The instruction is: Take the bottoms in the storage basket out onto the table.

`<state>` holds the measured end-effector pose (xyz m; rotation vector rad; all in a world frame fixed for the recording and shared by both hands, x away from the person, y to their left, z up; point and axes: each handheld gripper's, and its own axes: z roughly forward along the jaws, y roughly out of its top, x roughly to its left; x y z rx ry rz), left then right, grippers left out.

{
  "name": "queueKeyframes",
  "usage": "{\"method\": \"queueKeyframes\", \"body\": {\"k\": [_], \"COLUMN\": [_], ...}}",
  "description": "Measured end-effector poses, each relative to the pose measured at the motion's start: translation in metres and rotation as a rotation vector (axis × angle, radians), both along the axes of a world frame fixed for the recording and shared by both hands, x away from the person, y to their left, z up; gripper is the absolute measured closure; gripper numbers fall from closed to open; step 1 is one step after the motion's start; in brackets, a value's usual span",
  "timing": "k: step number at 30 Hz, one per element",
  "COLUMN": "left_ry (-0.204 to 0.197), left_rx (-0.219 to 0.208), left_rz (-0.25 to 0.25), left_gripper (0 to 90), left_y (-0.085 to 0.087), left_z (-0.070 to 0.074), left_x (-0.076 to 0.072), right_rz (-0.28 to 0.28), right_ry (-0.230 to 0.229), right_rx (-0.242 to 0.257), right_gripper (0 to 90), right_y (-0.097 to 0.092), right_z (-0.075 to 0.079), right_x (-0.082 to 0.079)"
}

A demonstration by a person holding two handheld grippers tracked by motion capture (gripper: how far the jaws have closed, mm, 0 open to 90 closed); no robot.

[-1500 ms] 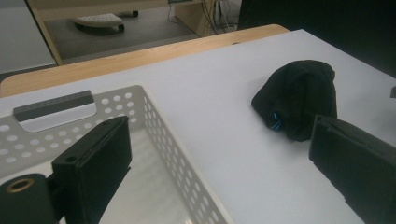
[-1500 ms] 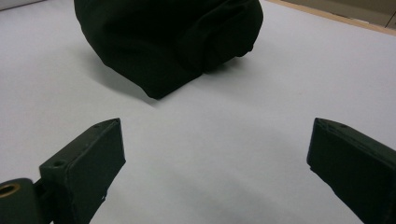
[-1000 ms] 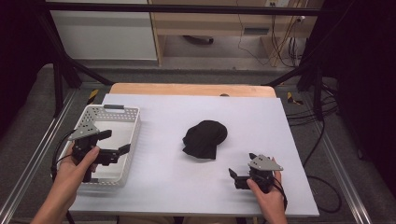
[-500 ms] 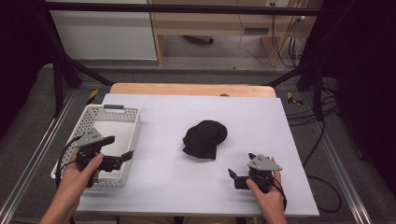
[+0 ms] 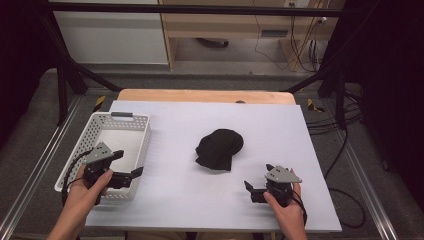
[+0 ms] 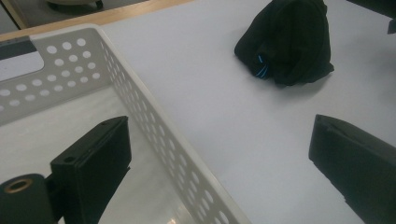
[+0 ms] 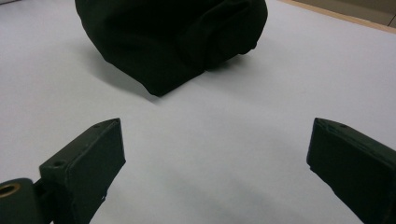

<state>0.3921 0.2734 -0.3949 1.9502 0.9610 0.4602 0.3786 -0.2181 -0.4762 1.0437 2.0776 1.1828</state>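
A crumpled black cloth point(image 5: 219, 148) lies near the middle of the white table; it is also in the left gripper view point(image 6: 289, 42) and the right gripper view point(image 7: 173, 37). A white perforated basket point(image 5: 141, 131) stands at the table's left. My left gripper point(image 5: 129, 165) is open over the basket's near right corner, one jaw inside the basket point(image 6: 154, 126) and one outside. My right gripper point(image 5: 259, 184) is open at the front right, just above the table, pointing at the cloth with nothing between its jaws.
The table's front edge point(image 5: 210, 227) runs close under both hands. A wooden strip point(image 5: 200, 95) borders the far side. Black frame legs and cables point(image 5: 345, 100) stand on the floor to the right.
My left gripper has drawn back toward the near end of the basket and turned toward the cloth. The right gripper has held still.
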Motion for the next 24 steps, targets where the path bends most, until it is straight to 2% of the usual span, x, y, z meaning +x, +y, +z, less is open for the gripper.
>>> {"method": "queueKeyframes", "body": {"k": [24], "left_ry": [0.01], "left_rx": [-0.011], "left_rz": [0.02], "left_gripper": [5.3], "left_y": [0.011], "left_z": [-0.013], "left_x": [-0.006], "right_rz": [0.007], "right_ry": [0.005], "right_rx": [-0.01], "right_gripper": [4.6], "right_y": [0.002], "right_z": [-0.001], "right_x": [0.0]}}
